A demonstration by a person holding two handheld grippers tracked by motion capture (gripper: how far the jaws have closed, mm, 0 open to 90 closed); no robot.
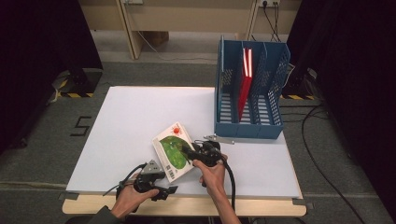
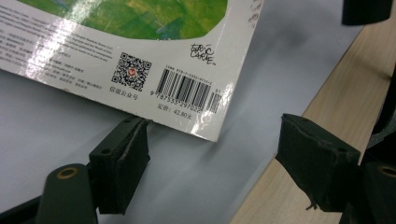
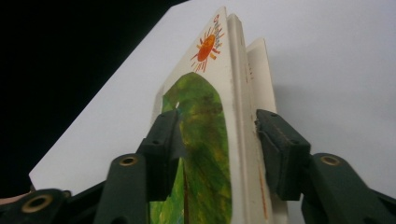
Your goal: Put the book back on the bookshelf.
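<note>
Lying between right gripper (image 3: 217, 149) fingers (image 3: 280, 149), book (image 3: 210, 140) edge-up.

Grey carpet floor (image 1: 42, 140), wooden furniture legs (image 1: 130, 32), black curtains (image 1: 355, 56), trailing cables (image 1: 322, 163)

White book (image 1: 173, 150) with green patch and orange sun, blue rack (image 1: 250, 93), red book (image 1: 245, 79), white tabletop (image 1: 135, 116)

White-topped table (image 1: 140, 116); blue file rack (image 1: 250, 126), metal strip (image 1: 218, 139), book's corner (image 1: 173, 150)
</note>
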